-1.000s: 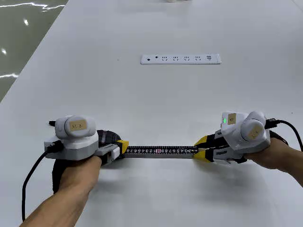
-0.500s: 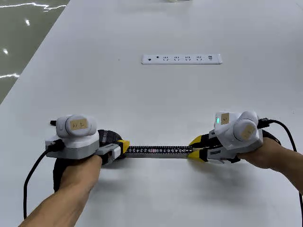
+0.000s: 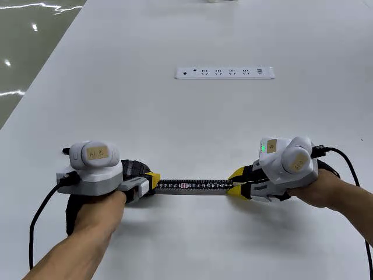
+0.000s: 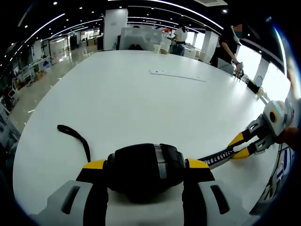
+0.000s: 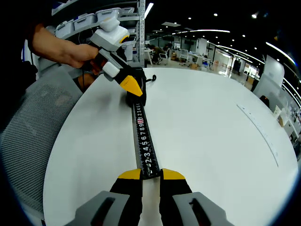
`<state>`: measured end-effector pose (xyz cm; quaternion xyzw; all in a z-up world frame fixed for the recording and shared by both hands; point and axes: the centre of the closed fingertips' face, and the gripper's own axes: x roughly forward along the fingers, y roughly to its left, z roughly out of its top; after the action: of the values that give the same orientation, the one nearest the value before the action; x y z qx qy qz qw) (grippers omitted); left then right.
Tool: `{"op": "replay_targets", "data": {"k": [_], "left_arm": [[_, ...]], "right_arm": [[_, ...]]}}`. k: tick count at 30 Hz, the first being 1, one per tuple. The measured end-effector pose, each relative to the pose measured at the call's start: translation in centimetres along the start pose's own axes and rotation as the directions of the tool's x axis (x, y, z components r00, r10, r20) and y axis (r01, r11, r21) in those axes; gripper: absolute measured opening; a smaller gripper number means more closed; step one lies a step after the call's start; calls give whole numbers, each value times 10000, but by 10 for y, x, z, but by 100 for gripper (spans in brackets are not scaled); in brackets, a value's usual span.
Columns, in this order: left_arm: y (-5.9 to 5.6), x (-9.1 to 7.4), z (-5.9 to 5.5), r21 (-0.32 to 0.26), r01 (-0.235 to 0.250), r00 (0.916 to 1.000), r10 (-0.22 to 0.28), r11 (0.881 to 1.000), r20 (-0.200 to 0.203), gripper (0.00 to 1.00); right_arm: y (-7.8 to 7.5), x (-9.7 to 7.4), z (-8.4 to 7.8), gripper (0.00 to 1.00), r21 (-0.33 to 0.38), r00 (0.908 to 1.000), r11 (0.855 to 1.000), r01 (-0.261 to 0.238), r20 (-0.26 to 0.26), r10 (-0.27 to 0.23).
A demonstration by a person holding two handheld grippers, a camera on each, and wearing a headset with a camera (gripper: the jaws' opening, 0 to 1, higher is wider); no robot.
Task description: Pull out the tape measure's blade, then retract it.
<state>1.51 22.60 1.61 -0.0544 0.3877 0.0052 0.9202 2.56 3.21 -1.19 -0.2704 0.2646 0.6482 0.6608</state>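
Observation:
The black tape measure case (image 4: 143, 167) rests on the white table, and my left gripper (image 3: 150, 182) is shut on it. Its wrist strap (image 4: 75, 136) trails over the table to the left. The dark blade (image 3: 195, 186) with white numbers runs flat along the table from the case to my right gripper (image 3: 236, 188), which is shut on the blade's tip. Along the right gripper view, the blade (image 5: 144, 143) stretches from the yellow fingertips (image 5: 129, 174) to the case (image 5: 137, 94) held by the left gripper (image 5: 129, 82).
A white power strip (image 3: 224, 73) lies on the table farther back, also seen as power strip (image 4: 178, 75). The table's left edge (image 3: 44, 70) borders a glossy floor. Cables trail from both grippers. People stand beyond the far end of the table (image 4: 181, 35).
My right gripper has moved left toward the case, still holding the tip, so the exposed blade is shorter. The left gripper and case have stayed put.

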Motion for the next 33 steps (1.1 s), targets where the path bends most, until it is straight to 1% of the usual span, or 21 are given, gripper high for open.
{"op": "replay_targets", "data": {"k": [24,33], "left_arm": [[0,0,0,-15,31,10000,-31,10000,-44,58],[1,0,-1,-42,65,10000,-65,10000,-66,59]], "right_arm": [[4,18,17,10,41,9995,9999,-162,258,160],[6,27,26,10,-6,9991,9997,-241,341,241]]}}
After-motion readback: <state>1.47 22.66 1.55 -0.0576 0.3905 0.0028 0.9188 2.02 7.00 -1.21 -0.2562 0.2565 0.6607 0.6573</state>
